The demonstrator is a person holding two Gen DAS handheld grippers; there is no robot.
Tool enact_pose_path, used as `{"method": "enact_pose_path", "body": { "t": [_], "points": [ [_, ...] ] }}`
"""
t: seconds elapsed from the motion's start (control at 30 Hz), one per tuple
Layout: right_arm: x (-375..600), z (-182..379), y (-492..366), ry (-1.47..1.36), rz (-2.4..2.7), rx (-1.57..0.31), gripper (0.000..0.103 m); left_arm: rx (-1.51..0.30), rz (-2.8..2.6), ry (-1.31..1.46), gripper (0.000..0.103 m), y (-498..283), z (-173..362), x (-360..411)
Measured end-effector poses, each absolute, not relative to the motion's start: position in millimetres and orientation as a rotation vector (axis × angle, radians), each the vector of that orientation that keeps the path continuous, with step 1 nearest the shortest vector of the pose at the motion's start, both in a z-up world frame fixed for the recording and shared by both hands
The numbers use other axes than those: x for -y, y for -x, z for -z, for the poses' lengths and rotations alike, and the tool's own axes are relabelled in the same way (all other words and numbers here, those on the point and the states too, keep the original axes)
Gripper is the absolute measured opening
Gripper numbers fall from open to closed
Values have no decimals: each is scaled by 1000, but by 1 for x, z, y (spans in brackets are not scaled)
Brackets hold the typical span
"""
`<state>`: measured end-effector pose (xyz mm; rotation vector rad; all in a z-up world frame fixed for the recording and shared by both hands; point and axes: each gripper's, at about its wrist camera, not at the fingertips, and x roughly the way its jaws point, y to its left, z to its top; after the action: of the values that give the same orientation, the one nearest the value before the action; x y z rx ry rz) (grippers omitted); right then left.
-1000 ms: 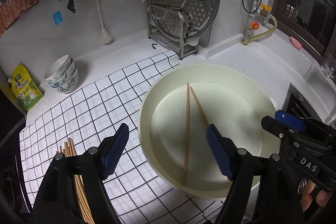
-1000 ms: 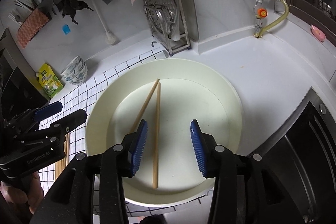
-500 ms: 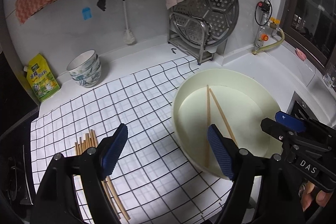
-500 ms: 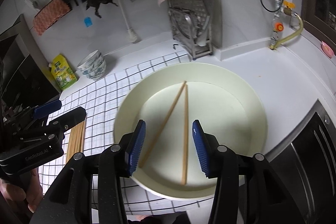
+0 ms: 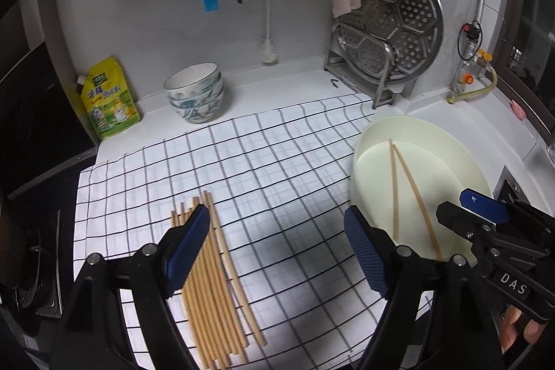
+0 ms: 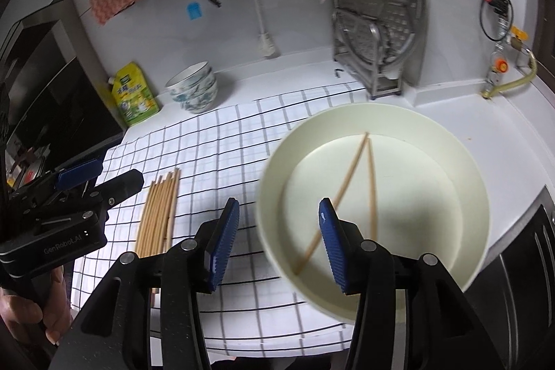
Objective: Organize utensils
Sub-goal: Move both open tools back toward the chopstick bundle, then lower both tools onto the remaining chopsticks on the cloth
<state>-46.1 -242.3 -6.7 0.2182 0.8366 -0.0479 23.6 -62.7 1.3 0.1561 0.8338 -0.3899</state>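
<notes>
Chopsticks (image 5: pixel 211 286) lie bundled on a checked cloth (image 5: pixel 277 169) spread over the white counter (image 6: pixel 451 113), while two more chopsticks (image 6: pixel 347 193) rest crossed at one end inside a pale basin (image 6: pixel 478 196) just beside it. Left tongs (image 5: pixel 277 245) hang wide apart above the cloth, holding nothing; right tongs (image 6: pixel 277 231) hover over the basin's near rim, their jaws parted and empty.
</notes>
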Motion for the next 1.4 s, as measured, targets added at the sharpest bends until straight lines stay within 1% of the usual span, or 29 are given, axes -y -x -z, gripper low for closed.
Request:
{"method": "enact_pose_path", "body": {
  "t": [0.37, 0.5, 0.67, 1.4],
  "points": [
    [185, 21, 26, -179, -18, -880, 49, -867, 314, -125, 78, -34, 12, 3],
    [166, 27, 21, -162, -40, -893, 52, -875, 290, -111, 80, -40, 17, -17],
    [147, 31, 13, -149, -58, -906, 52, -886, 267, -101, 81, -46, 23, -39],
    [81, 73, -24, -122, -112, -999, 53, -961, 179, -76, 82, -66, 67, -111]
  ]
}}
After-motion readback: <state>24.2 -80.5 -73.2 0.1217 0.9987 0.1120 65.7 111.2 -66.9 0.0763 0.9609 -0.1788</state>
